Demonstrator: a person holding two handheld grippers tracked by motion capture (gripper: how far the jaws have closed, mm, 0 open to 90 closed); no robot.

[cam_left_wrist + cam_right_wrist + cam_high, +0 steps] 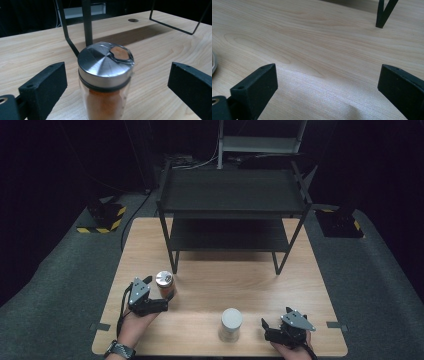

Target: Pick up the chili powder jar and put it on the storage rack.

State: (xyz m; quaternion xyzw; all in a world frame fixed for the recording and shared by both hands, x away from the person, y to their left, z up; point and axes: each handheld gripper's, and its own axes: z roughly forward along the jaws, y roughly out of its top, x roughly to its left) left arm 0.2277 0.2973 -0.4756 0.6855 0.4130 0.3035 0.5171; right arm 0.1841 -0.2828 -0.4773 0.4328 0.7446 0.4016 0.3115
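A glass spice jar (164, 284) of orange powder with a shiny metal lid stands on the wooden table (220, 275), near the rack's front left leg. My left gripper (167, 301) is open, its jaws set on either side of the jar (105, 82) with gaps on both sides. A second jar (231, 324) with a pale lid stands near the front edge. My right gripper (266, 327) rests open at the front right, with bare table (324, 50) between its jaws. A sliver of the pale lid (213, 62) shows at the left edge of the right gripper view.
A black two-shelf metal rack (232, 215) stands on the far half of the table; one rack leg (87, 22) rises just behind the orange jar. Another rack foot (384, 15) stands ahead of my right gripper. Dark floor surrounds the table.
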